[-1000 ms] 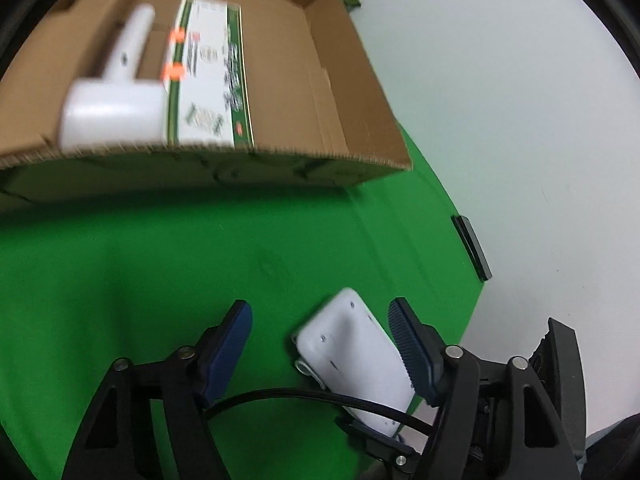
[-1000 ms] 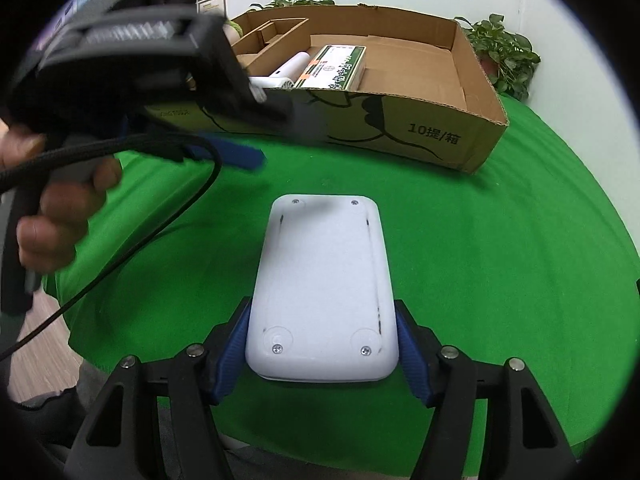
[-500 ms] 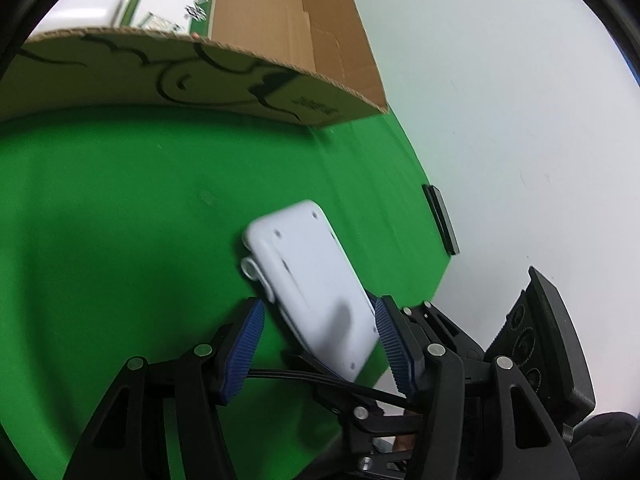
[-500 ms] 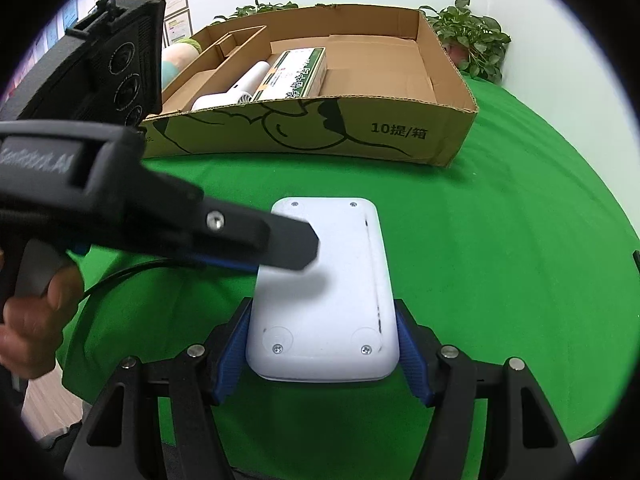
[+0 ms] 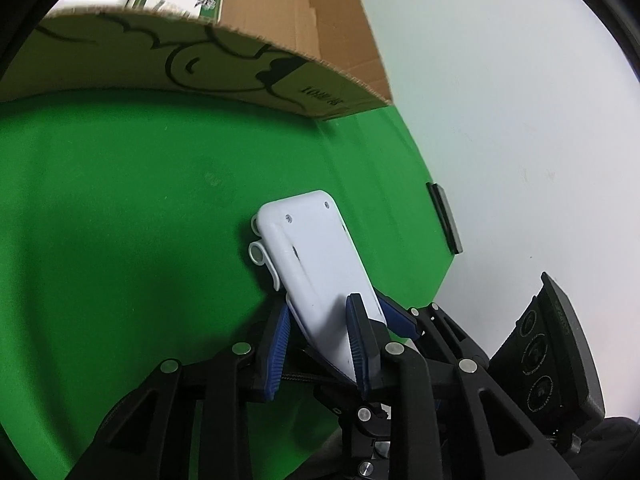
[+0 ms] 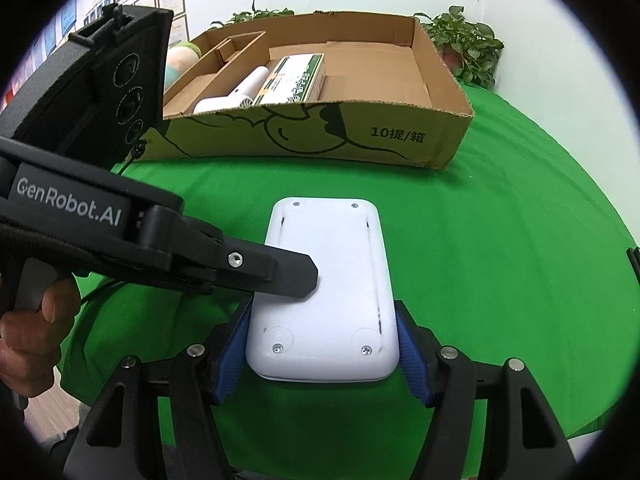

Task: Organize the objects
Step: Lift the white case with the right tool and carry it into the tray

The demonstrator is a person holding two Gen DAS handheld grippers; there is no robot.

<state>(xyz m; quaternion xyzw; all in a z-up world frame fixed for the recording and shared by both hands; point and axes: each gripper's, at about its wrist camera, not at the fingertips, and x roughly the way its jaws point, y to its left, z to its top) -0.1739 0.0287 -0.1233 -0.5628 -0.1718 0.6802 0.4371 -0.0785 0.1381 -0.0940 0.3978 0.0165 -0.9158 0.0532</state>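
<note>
A white flat device [image 6: 326, 280] is held above the green table, its screwed back facing up. My right gripper [image 6: 322, 354] is shut on its near end, blue pads on both long sides. My left gripper [image 5: 320, 344] has closed on the device's left edge [image 5: 320, 264], one finger above and one below; its top finger [image 6: 280, 272] shows in the right wrist view lying across the device. The cardboard box [image 6: 400, 140] stands behind, holding a green-and-white carton [image 6: 294, 80] and a white bottle [image 6: 236, 94].
The green cloth [image 6: 500, 240] covers the round table. A small black flat object [image 5: 444, 216] lies at the table's right edge. Potted plants [image 6: 468, 46] stand behind the box by the wall. The box's right half [image 6: 372, 68] is bare cardboard.
My left gripper came in from the left and closed its jaws on the device's edge. My right gripper kept its hold and lifted the view slightly toward the box.
</note>
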